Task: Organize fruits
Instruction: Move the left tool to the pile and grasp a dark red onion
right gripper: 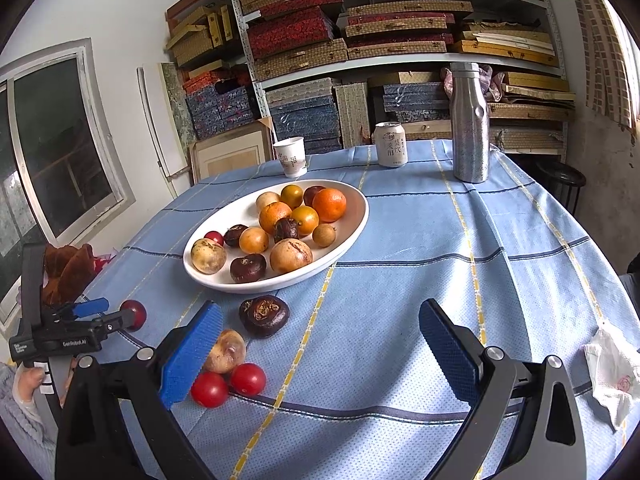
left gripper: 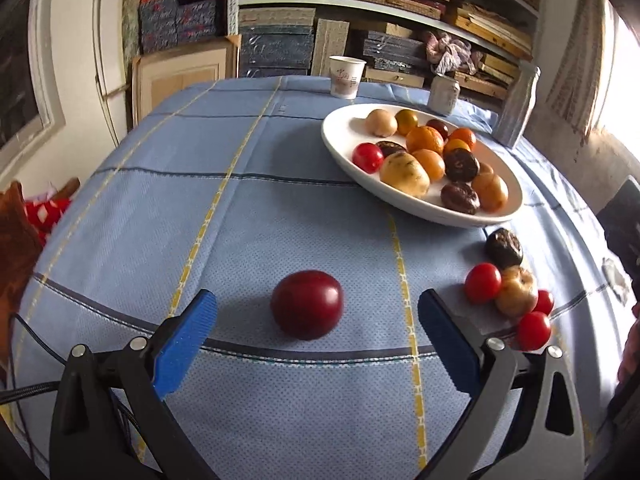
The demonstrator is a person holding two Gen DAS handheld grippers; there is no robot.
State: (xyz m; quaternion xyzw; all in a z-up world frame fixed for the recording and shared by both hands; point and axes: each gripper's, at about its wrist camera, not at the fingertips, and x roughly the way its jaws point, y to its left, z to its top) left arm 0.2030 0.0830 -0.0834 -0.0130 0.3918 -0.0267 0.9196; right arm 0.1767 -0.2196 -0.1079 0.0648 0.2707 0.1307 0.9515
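The left gripper is spread wide with nothing in it, and a dark red plum lies on the blue tablecloth squarely between its 2 blue pads, just ahead of the tips. This is the relation that matters: the plum is centred on the gripper's line of approach, neither pad touches it, and there is clear cloth on both sides. The fruit is nearly round, so no axis needs matching; a short push forward and a squeeze looks enough.

From the right wrist view the same left gripper reaches in from the near left, with the plum at its tips.

The white oval plate, already carrying about 13 fruits, sits far and to the right of the plum, its long axis running from far left to near right. Judging by this, the plum goes there next, on a rightward and away carry.

The right gripper is also fully open and empty. Near its left pad sit 2 red cherry tomatoes, a tan fruit and a wrinkled dark fruit, all still off the plate, close to its near rim. The right gripper is nearer these; the left is nearer the plum.
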